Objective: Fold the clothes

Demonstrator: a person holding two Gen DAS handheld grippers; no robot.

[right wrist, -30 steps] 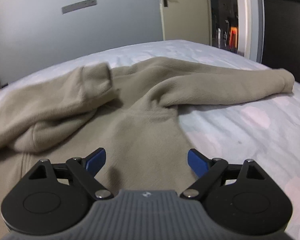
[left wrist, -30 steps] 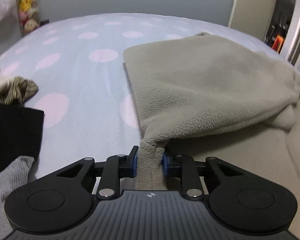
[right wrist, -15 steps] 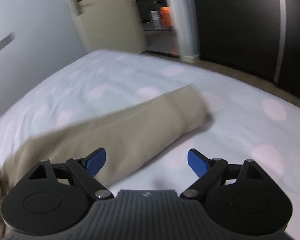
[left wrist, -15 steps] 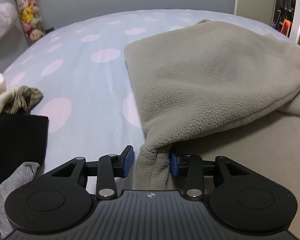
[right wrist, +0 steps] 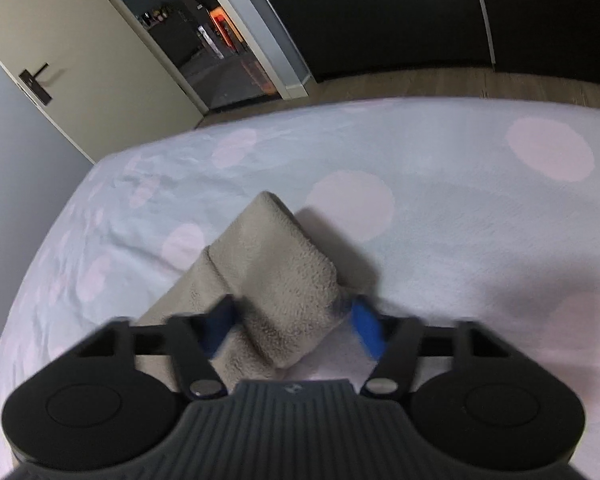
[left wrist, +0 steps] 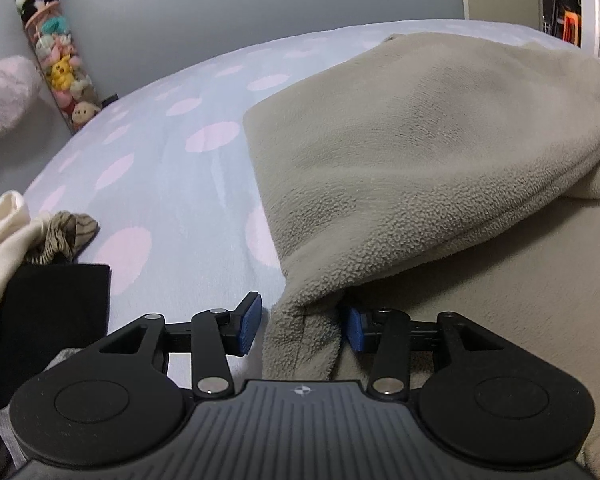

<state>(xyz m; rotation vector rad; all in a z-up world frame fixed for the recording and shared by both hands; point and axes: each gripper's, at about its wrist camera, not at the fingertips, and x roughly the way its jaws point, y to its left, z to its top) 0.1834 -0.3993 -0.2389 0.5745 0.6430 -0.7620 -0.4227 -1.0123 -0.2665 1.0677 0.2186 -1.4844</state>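
Note:
A beige fleece sweater point(left wrist: 420, 152) lies on the dotted bed sheet point(left wrist: 172, 184), one part folded over its body. My left gripper point(left wrist: 300, 330) is open. A sweater corner point(left wrist: 300, 340) lies loose between its blue pads, apart from the left pad. In the right wrist view my right gripper point(right wrist: 290, 326) is open around the sweater's sleeve cuff point(right wrist: 276, 272). The cuff sits between the blue pads, and the pads are blurred by motion.
A pile of other clothes, cream point(left wrist: 4, 232), striped point(left wrist: 64, 236), black point(left wrist: 48, 312) and grey, lies at the left. A hanging column of plush toys point(left wrist: 60, 64) is by the far wall. An open door point(right wrist: 216, 40) and the bed's edge show beyond the sleeve.
My left gripper has opened and let go of the sweater corner. My right gripper swung right from the sweater's body to the sleeve cuff, and its jaws have narrowed around the cuff.

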